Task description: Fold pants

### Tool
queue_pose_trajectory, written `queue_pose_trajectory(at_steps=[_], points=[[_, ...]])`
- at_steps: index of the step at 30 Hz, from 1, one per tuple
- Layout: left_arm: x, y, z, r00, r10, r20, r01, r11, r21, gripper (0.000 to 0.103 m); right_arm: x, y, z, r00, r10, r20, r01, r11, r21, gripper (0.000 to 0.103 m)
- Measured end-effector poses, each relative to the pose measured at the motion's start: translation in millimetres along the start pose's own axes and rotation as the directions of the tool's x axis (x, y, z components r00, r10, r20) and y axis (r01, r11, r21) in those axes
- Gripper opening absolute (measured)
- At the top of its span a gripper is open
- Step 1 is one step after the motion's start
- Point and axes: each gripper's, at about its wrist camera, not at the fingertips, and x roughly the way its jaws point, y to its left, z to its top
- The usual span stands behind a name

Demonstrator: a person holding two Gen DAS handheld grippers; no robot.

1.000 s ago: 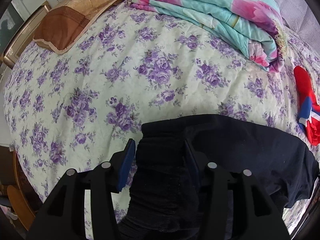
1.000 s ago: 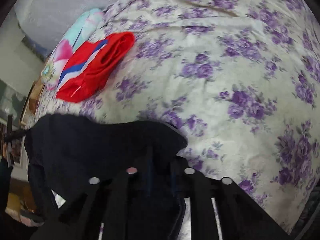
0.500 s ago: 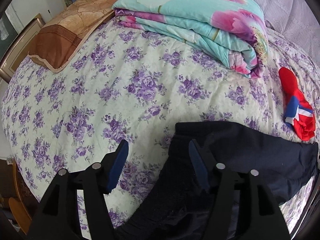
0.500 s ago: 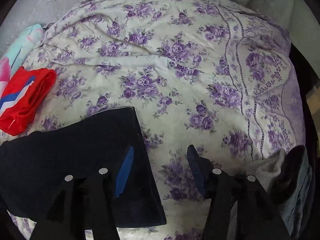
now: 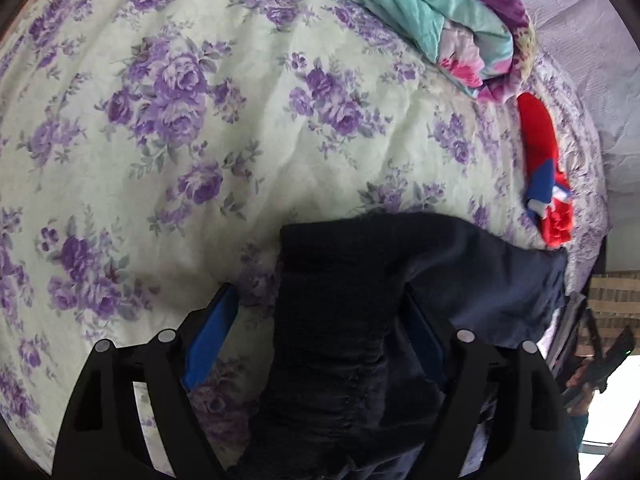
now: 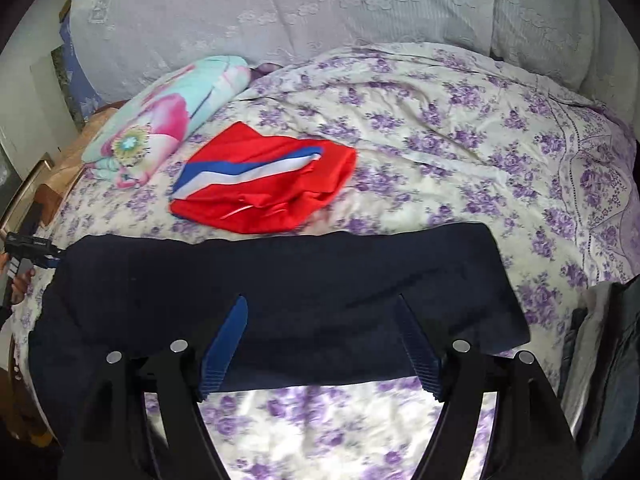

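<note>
Fingers [image 5: 212, 336] of left gripper [image 5: 316, 320] spreading wider, straddling a bunched dark end of the pants [image 5: 332, 300] without pinching it: released, pads clear of cloth on both sides. Fingers [image 6: 228, 336] of right gripper [image 6: 320, 332] likewise opening, hovering above the pants [image 6: 280, 288] with nothing pressed between them.

Pants lying across the near part of the bed [image 6: 440, 160] as a dark band running left to right, apparently doubled over, right end square and flat, left end thicker and rumpled. Probably let go so the fold can settle under its own weight.

Red garment [image 6: 264, 184] just beyond the far edge, close but seemingly not overlapped. Folded quilt [image 6: 160, 120] further off at far left, well out of the way.
</note>
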Motion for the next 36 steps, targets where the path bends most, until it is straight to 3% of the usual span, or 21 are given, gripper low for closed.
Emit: queue_pose_trajectory(at_steps=[2,3,6,9,13,14,15,17,20,23,24,25,27,28,32,33,34,35,36], points=[[1,-4,6,0.991,-0.117,-0.056,0.117,0.993,-0.017,0.077,0,25,-4,1.0,-0.01,-0.007,0.01,1.0,-0.015,0.079],[3,-11,6,0.989,-0.117,-0.096,0.117,0.993,-0.006,0.077,1,35,-7,1.0,-0.007,-0.014,0.007,1.0,-0.02,0.079],[4,-38,6,0.988,0.012,-0.154,0.005,0.994,0.105,0.074,4,64,-14,0.999,0.024,-0.041,-0.025,0.999,-0.025,0.079],[-7,-46,18,0.993,-0.076,-0.086,0.086,0.991,0.107,0.067,5,85,-20,0.998,0.052,-0.041,-0.053,0.998,-0.022,0.08],[6,-37,42,0.974,-0.227,-0.021,0.227,0.974,-0.007,0.062,12,103,-25,0.996,0.057,-0.066,-0.057,0.998,0.003,0.08],[10,-36,44,0.97,-0.243,-0.016,0.243,0.97,-0.025,0.057,12,105,-25,0.996,0.056,-0.072,-0.056,0.998,0.007,0.08],[16,-37,44,0.97,-0.245,-0.011,0.244,0.969,-0.044,0.039,12,108,-26,0.996,0.051,-0.077,-0.051,0.999,0.009,0.08],[18,-33,42,0.96,-0.282,0.007,0.281,0.955,-0.09,0.031,11,113,-27,0.995,0.036,-0.088,-0.036,0.999,0.0,0.08],[-5,-14,41,0.937,-0.33,0.111,0.344,0.928,-0.146,0.021,9,114,-29,0.995,-0.006,-0.098,0.004,1.0,-0.015,0.08],[-33,7,47,0.928,-0.321,0.19,0.354,0.919,-0.172,0.019,8,107,-31,0.995,0.0,-0.1,0.003,1.0,0.028,0.08],[-41,12,49,0.932,-0.298,0.205,0.335,0.925,-0.178,0.002,9,104,-31,0.995,0.006,-0.101,-0.002,0.999,0.044,0.08],[-52,17,52,0.93,-0.268,0.252,0.318,0.93,-0.183,0.0,9,104,-32,0.995,0.009,-0.101,-0.003,0.999,0.054,0.08],[-83,38,58,0.897,-0.218,0.384,0.323,0.917,-0.235,0.0,11,104,-34,0.995,0.017,-0.101,-0.01,0.998,0.063,0.08],[-97,45,65,0.896,-0.175,0.409,0.297,0.92,-0.256,0.0,13,105,-35,0.994,0.024,-0.106,-0.017,0.998,0.066,0.08],[-123,24,73,0.929,-0.074,0.363,0.112,0.99,-0.084,0.0,19,109,-41,0.987,0.081,-0.136,-0.068,0.993,0.1,0.085],[-121,6,66,0.938,-0.027,0.346,0.026,1.0,0.009,0.006,22,110,-42,0.984,0.11,-0.139,-0.094,0.989,0.118,0.086],[-120,2,59,0.942,0.019,0.335,-0.048,0.996,0.08,0.019,24,113,-44,0.98,0.147,-0.136,-0.128,0.982,0.141,0.086],[-110,-13,45,0.942,0.076,0.328,-0.134,0.978,0.158,0.066,28,117,-48,0.969,0.209,-0.131,-0.184,0.966,0.182,0.086],[-106,-16,32,0.927,0.121,0.355,-0.206,0.955,0.212,0.087,34,121,-53,0.947,0.291,-0.134,-0.254,0.938,0.237,0.086]])
